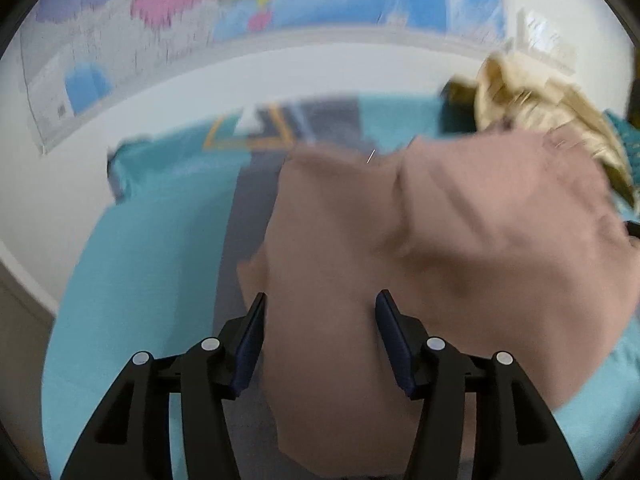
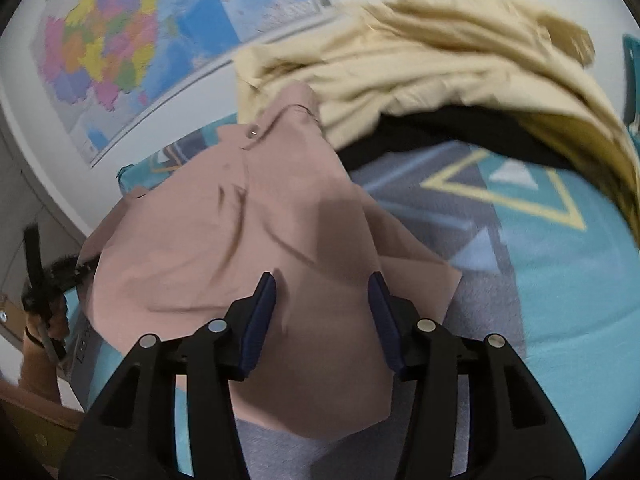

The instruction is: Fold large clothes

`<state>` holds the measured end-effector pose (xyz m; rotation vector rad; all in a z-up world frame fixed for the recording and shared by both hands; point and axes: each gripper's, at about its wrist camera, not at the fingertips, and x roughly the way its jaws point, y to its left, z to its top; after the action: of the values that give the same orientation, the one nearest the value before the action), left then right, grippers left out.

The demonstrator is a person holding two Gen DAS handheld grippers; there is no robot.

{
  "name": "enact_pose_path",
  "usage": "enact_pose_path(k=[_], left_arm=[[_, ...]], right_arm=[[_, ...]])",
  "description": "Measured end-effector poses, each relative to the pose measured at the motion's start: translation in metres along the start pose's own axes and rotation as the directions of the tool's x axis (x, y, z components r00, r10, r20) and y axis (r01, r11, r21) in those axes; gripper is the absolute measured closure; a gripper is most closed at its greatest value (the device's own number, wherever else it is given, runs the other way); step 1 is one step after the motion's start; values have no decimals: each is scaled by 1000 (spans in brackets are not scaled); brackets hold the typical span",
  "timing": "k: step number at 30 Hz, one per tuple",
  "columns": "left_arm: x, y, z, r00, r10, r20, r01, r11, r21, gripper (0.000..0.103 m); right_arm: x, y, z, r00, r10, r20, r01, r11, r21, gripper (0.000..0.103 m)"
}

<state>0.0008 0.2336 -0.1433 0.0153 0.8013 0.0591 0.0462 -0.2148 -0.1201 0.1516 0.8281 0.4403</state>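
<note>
A large dusty-pink garment (image 1: 440, 248) lies rumpled on a teal and grey patterned cover (image 1: 152, 264). My left gripper (image 1: 320, 300) is open, its fingers spread over the garment's near part, with nothing held. In the right wrist view the same pink garment (image 2: 248, 248) shows with a small button near its far end. My right gripper (image 2: 322, 284) is open above the garment's near edge, holding nothing. The left gripper (image 2: 40, 276) and the hand holding it show at the far left of the right wrist view, at the garment's left edge.
A pile of cream-yellow clothes (image 2: 440, 64) over a black item (image 2: 440, 136) lies beyond the pink garment; it also shows in the left wrist view (image 1: 540, 108). A coloured wall map (image 2: 120, 48) hangs on the white wall behind. The cover (image 2: 560, 280) extends to the right.
</note>
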Motion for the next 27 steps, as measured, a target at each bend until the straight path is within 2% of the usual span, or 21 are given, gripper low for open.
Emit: enact_pose_path(k=[2,5,9,12,14,18,20,23,26,27], left_arm=[[7,4,-2,1000,-18,-2,18,999,-41,49],[7,5,-1,1000,2,6,-1,998,-61,46],[-12,10,-8,999,-3,39,7,997,-83,47],[-29,17,-18,997,-10,77,17,995,-102,46],[-35,21,-22,997,-14,78,23,993,-113,46],[-32,25,-32,998,-24,60,32,990,-139,46],[-25,26,-36,999,-26,41,32,987,-155,44],[-19,27,-37,999,-25,29,29,985,-173,41],[-18,31,-37,999,-32,19,35,978,-208,38],[-20,33,-38,999,-40,23,44,974,-220,38]], right_arm=[[7,2,0,1000,-30,-6,30,1000,-8,57],[8,5,4,999,-52,-8,52,999,4,56],[-15,16,8,995,-80,65,81,997,-9,54],[-33,39,10,989,-95,113,106,990,-90,52],[-39,61,11,991,-47,122,66,985,-162,52],[-25,112,3,996,57,64,-33,944,-327,52],[-4,132,-1,997,74,3,-67,923,-380,52],[29,144,-7,996,40,-80,-69,907,-415,53],[53,143,-7,992,-54,-115,1,905,-425,54],[53,145,-5,992,-60,-111,7,905,-424,54]])
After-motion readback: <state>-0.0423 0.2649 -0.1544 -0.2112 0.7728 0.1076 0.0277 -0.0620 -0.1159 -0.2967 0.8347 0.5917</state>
